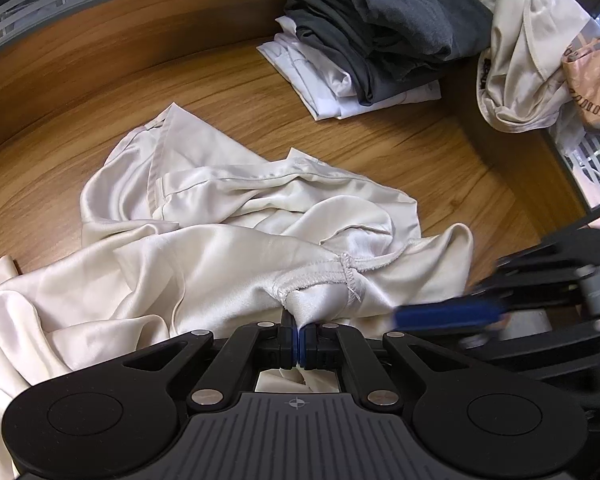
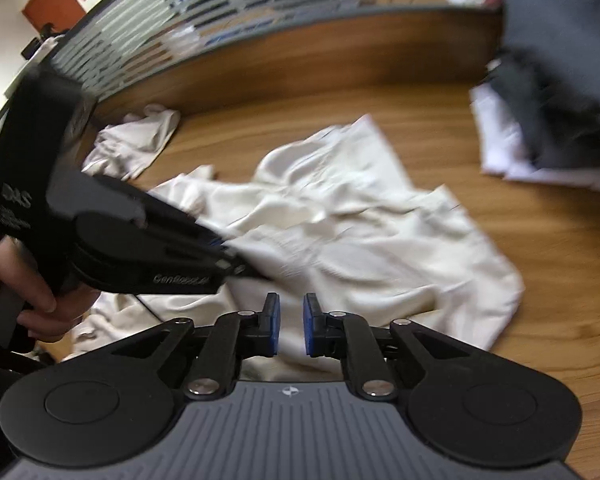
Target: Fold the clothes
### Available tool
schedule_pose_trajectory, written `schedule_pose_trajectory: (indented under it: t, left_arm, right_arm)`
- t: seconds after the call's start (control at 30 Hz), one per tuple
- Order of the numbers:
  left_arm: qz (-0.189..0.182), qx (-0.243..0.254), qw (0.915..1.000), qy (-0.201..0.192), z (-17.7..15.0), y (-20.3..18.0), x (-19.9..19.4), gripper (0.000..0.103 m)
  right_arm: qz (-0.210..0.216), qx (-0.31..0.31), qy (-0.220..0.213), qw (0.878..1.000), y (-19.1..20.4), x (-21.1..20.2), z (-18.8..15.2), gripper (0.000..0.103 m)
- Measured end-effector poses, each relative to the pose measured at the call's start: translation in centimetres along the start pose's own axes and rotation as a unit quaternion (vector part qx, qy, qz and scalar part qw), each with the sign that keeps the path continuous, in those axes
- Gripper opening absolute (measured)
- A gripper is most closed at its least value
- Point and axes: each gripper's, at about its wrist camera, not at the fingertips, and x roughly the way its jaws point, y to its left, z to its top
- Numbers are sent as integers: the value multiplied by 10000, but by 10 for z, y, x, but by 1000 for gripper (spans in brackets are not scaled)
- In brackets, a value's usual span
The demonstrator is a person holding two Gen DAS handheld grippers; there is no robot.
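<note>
Left wrist view: left tongs (image 1: 299,338) pinch the cream satin garment (image 1: 236,236); right tongs (image 2: 291,330), parted and empty, should grip fabric just beside them.

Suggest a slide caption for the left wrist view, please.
Left tool shut on a fold of the crumpled cream garment, folded clothes stacked behind.

Two tools: the left tool (image 1: 298,338) and the right tool (image 2: 291,330). One cream garment (image 1: 228,232) lies spread out, one folded stack (image 1: 364,52), one crumpled cream heap (image 1: 528,64), one table (image 1: 100,92).
</note>
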Motion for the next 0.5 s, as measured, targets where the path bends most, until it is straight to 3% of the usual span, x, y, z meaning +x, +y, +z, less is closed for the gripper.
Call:
schedule_pose_trajectory:
  t: [0.37,0.5]
  left_arm:
    - [80,15,10000,37,-8,3,-5,4]
    - [104,-108,9999,17,-8,11,-6,4]
  right_arm:
    - [-552,397,-276,9973,-21,59,22,11]
    - [-526,369,-137,9978,-27,76,33,12]
